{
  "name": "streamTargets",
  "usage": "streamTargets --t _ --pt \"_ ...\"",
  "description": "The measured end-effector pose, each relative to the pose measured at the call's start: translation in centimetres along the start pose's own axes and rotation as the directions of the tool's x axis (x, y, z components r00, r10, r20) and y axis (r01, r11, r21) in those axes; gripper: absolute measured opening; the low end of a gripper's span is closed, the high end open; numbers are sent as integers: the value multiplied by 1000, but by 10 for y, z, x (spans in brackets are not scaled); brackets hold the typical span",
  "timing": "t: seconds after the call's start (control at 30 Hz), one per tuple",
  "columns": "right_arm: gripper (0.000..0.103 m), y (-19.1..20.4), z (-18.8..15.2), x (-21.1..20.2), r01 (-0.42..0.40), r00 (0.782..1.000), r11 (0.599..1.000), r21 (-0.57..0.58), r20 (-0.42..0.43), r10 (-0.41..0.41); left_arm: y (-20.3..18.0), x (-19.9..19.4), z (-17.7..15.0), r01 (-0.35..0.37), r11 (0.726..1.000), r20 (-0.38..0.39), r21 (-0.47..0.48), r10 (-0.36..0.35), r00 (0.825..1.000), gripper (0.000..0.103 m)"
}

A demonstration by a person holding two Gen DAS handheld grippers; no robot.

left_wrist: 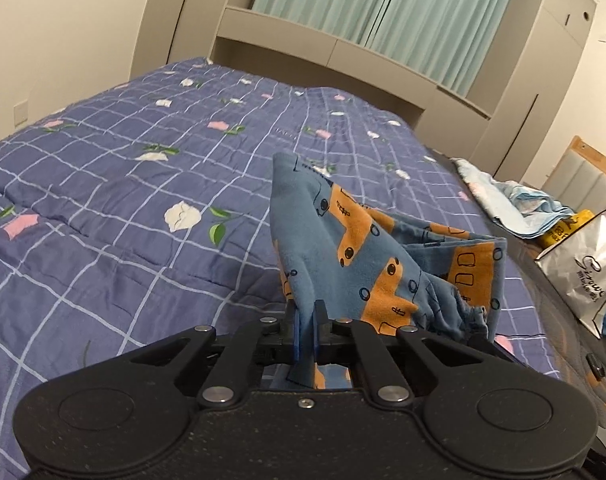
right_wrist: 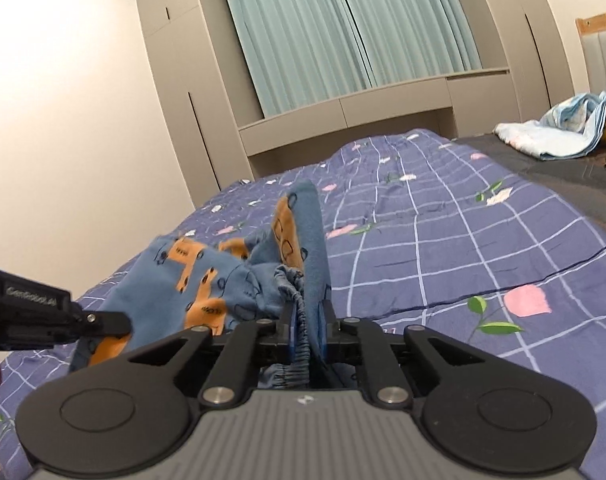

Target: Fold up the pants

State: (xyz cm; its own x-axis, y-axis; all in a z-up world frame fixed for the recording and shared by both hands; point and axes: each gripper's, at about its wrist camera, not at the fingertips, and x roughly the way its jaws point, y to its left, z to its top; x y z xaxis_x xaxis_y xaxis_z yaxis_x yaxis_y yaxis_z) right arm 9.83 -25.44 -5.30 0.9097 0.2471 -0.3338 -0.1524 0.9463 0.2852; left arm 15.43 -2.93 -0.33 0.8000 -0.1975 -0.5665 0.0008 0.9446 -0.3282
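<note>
Bedroom in a home.
Bed [left_wrist: 103, 184] spread with a purple quilt [right_wrist: 483, 248] in a white grid pattern with pink and white flowers; padded headboard [left_wrist: 583, 176] in a wooden frame at one end. Pale green curtains [right_wrist: 343, 32] hang full height behind a beige built-in shelf and drawer unit [right_wrist: 383, 108]. Tall beige wardrobes [right_wrist: 175, 72] with slim dark handles stand on either side of it. Plain cream walls [right_wrist: 63, 100]. A crumpled light blue blanket [right_wrist: 555, 128] and a white shopping bag [left_wrist: 583, 268] lie near the headboard.
</note>
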Motion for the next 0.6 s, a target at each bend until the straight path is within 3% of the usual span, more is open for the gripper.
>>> streamTargets --t 0.3,0.6 --pt "11 17 6 -28 -8 1000 1000 -15 21 8 3 -30 -9 34 999 28 3 -34 999 5" --pt "11 46 10 -37 -35 999 996 -83 -8 35 37 -51 -24 52 998 1 -45 -52 999 5"
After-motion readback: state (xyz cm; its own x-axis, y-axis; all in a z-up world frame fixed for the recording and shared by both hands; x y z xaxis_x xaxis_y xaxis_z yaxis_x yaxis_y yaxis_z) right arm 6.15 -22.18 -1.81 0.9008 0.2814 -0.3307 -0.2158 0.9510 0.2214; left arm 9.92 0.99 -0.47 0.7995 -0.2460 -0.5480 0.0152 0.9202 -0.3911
